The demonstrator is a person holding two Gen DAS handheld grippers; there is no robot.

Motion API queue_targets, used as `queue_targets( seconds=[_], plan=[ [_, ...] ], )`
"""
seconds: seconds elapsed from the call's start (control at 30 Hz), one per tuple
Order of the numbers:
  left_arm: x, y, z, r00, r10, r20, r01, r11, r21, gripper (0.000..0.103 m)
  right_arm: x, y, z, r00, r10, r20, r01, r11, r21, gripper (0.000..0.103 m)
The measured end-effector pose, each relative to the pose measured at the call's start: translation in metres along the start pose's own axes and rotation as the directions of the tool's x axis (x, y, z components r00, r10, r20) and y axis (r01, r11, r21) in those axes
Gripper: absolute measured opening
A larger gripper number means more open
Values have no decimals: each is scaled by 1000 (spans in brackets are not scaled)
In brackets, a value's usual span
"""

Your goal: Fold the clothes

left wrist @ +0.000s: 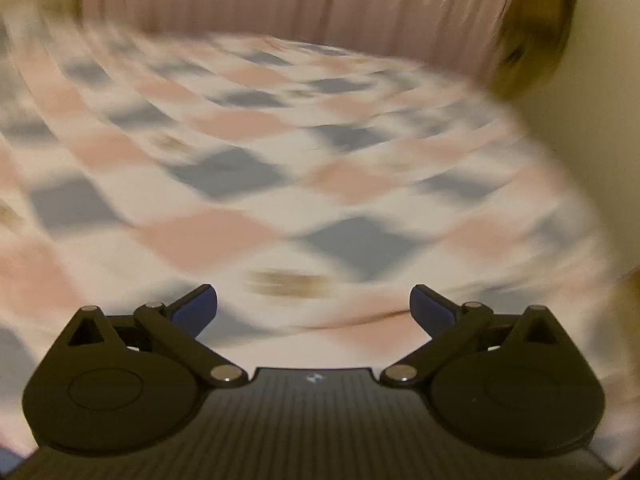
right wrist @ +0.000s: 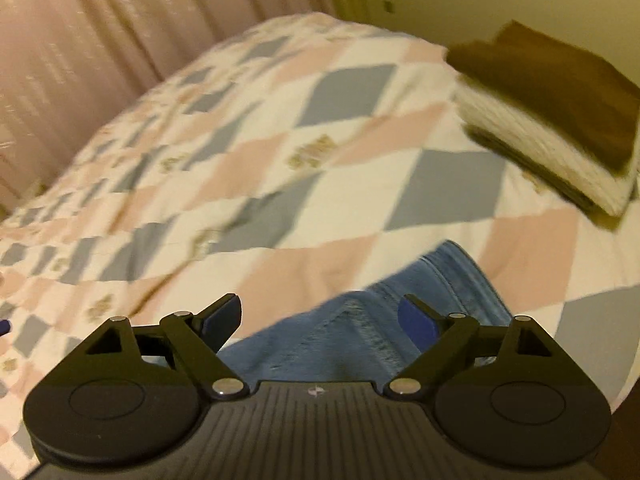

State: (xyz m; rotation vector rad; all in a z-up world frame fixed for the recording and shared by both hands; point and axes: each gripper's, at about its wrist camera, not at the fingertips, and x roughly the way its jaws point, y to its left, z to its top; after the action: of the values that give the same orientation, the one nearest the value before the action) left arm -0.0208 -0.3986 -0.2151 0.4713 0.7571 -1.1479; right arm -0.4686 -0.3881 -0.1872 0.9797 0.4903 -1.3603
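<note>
Both tools gape wide, holding nothing: the left tool (left wrist: 313, 307) over the bed's checkered quilt (left wrist: 256, 160), the right tool (right wrist: 320, 318) above blue jeans (right wrist: 360, 320) near the bed's edge.

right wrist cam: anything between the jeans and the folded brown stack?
Only bare quilt lies between the jeans and the brown stack, as the right wrist view shows.

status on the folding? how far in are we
Done: a folded stack sits at the far right of the bed. In hand: nothing. The right gripper is open over the jeans, which lie bunched and unfolded on the quilt. The left gripper is open above bare quilt, its view blurred. Left: gripping and folding the jeans.
</note>
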Motion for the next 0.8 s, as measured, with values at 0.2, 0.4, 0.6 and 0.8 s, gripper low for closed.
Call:
queue_targets(
  seconds=[0.2,0.4,0.6,0.8],
  plan=[
    [80,42,-103,983,178,-47,-179,984,-5,103,-11,-3,-29,999,-25,-24,22,996,-91,96],
    [90,48,-136,981,173,86,-169,984,-53,103,24,-3,-64,989,-70,-127,58,993,-98,95],
    [84,64,-141,988,123,94,-113,988,-105,103,55,32,-72,987,-25,-157,0,988,-157,95],
    [83,62,-145,987,125,96,-115,988,-99,103,69,62,-72,987,24,-160,-62,970,-236,96]
  ],
)
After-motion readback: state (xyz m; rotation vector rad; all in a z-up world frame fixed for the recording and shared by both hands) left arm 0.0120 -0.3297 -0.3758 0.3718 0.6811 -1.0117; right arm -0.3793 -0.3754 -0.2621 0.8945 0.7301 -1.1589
